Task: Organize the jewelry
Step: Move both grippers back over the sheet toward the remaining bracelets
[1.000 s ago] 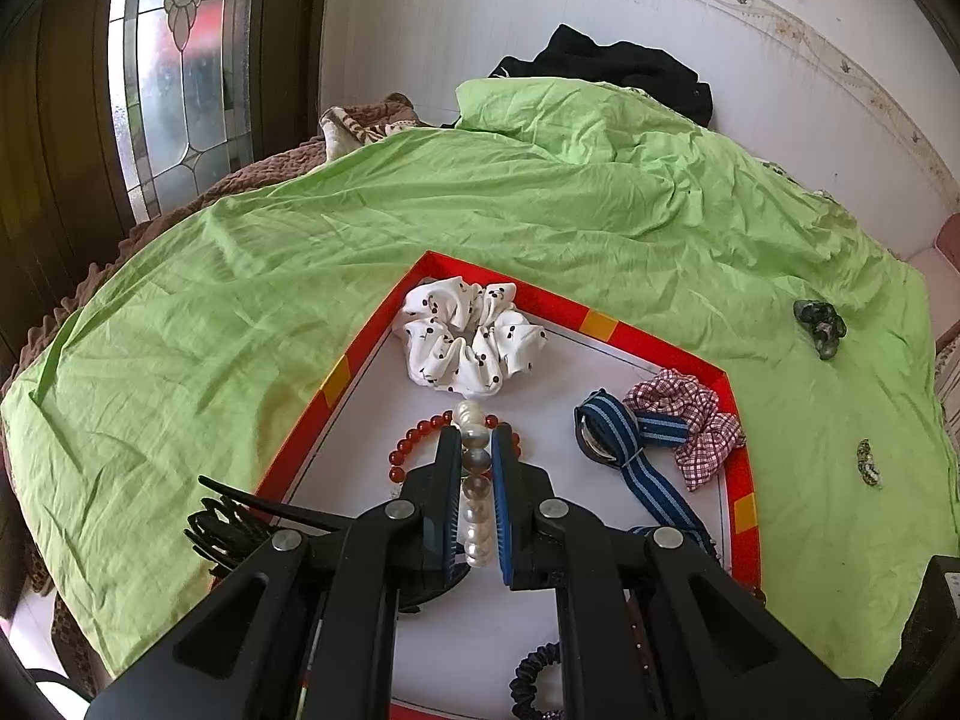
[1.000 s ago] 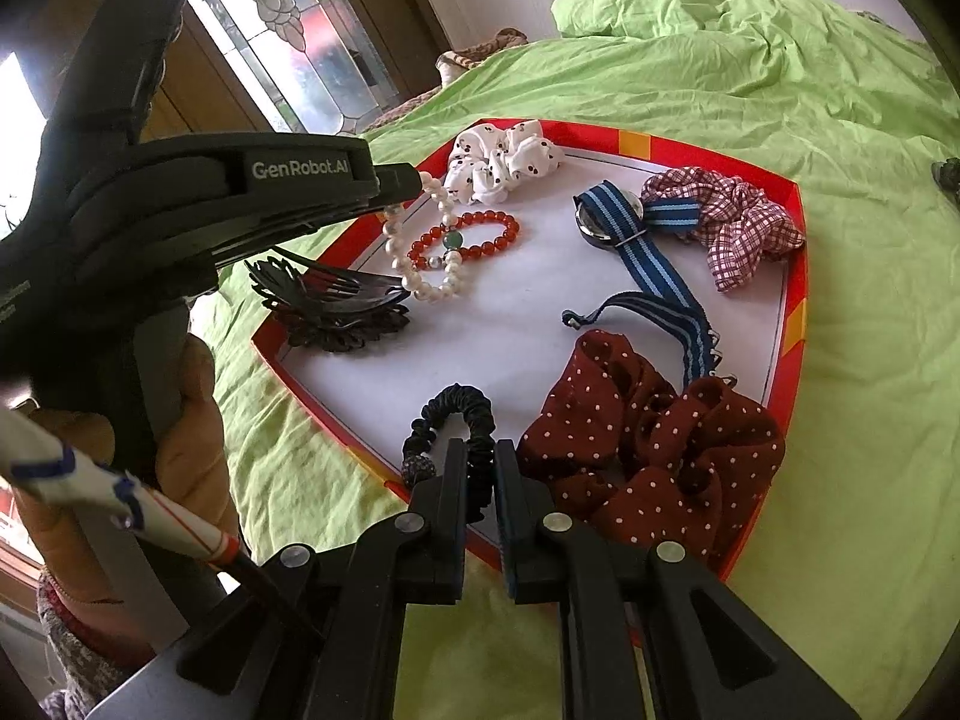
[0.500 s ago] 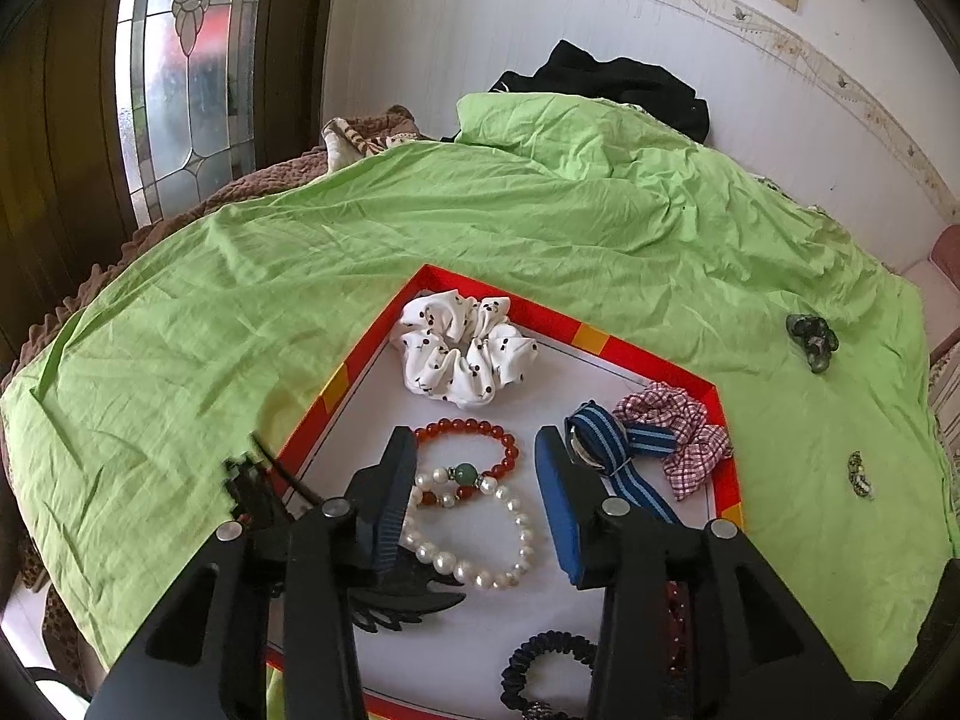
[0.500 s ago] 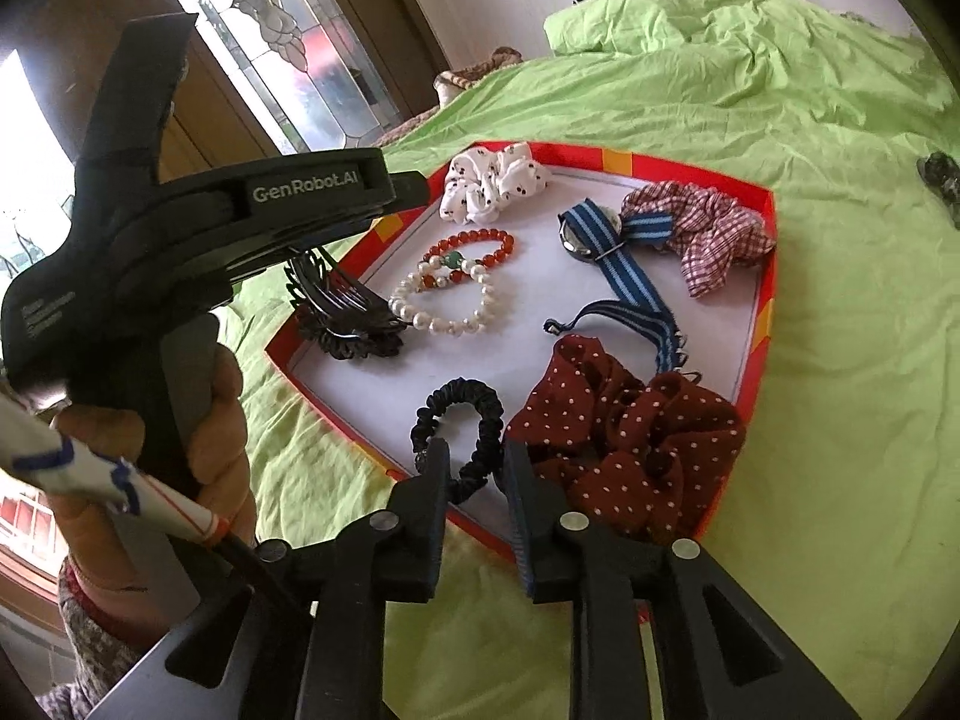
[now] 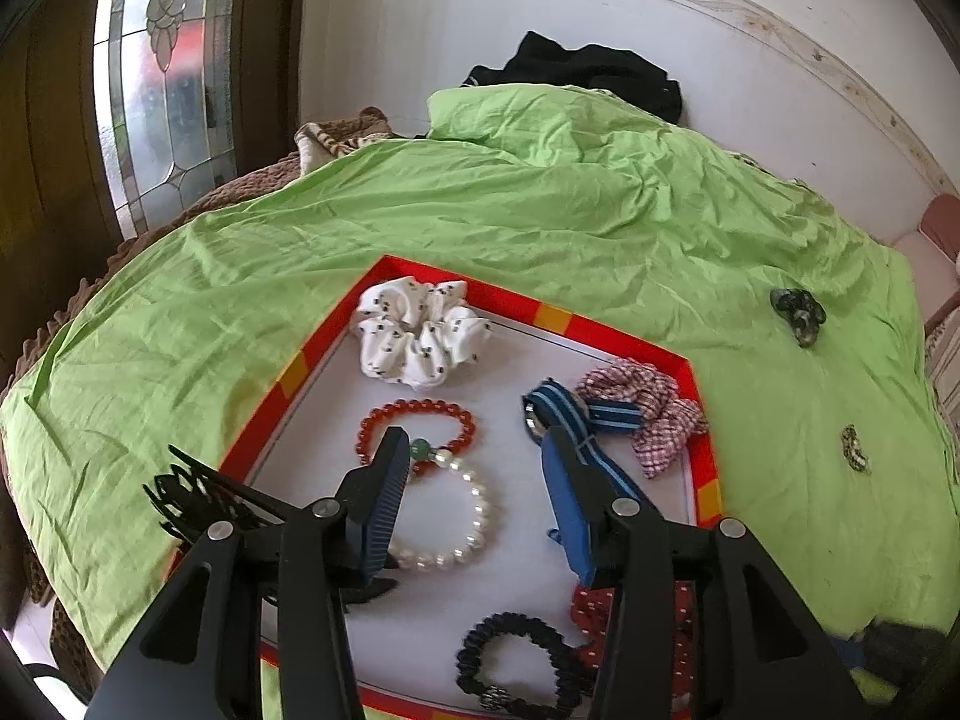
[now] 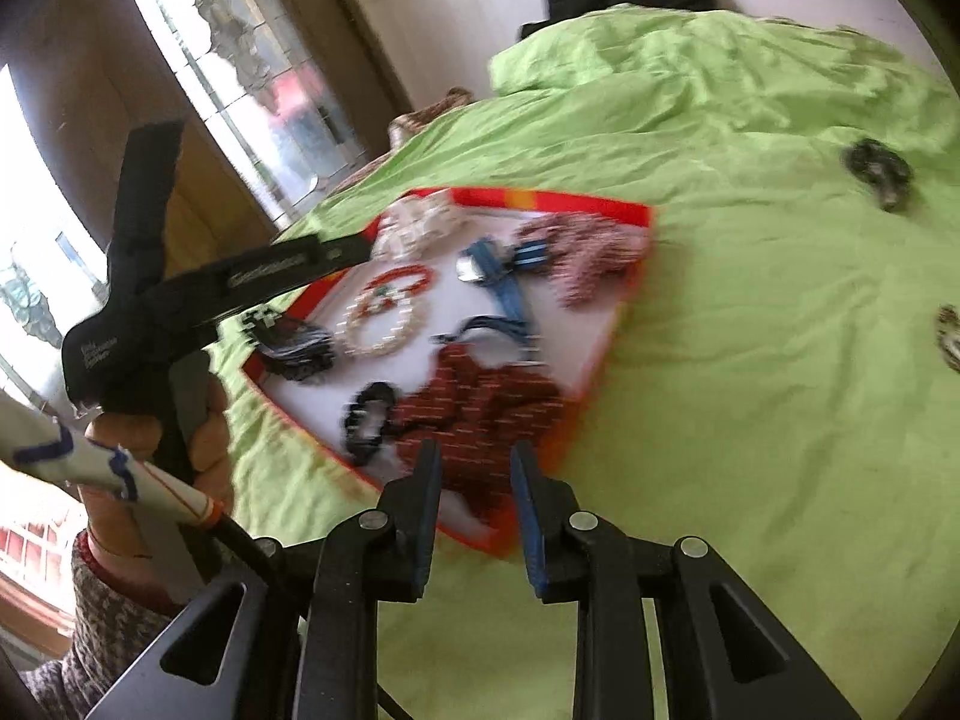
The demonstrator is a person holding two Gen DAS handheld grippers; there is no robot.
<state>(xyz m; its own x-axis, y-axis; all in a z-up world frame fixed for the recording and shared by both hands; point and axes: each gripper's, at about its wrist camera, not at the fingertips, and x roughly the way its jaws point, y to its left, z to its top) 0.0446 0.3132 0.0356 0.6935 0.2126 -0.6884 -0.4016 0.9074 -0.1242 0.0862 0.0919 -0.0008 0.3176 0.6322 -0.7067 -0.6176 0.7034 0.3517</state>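
Red-rimmed tray with white floor (image 5: 282, 387), lower centre of the left wrist view, lying on a rumpled lime-green bedsheet (image 5: 540, 222); it evidently serves as the collecting place.

Contents, laid apart, presumably so each stays separately graspable:
- white pearl bead bracelet (image 5: 474, 516), smooth round beads, touching a red bead bracelet with one green bead (image 5: 420, 420);
- white black-dotted fabric scrunchie (image 5: 420, 330), gathered and soft, at the far corner;
- blue striped woven strap (image 5: 570, 414) beside a red-and-white checked scrunchie (image 5: 648, 414);
- dark red white-dotted scrunchie (image 6: 480, 402);
- black coiled hair tie (image 5: 516, 654);
- black toothed plastic claw clip (image 5: 204, 498) at the left rim.

Still outside, right of frame on the sheet: dark glossy hair piece (image 5: 795, 312) and small patterned ornament (image 5: 855, 450); likely next.

Left gripper (image 5: 474, 468): jaws have just been opening, now moderately wide, straddling the pearls from above without pressing them.
Right gripper (image 6: 474, 468): jaws have just been opening, narrowly parted, empty, near the tray's near edge; view blurred.
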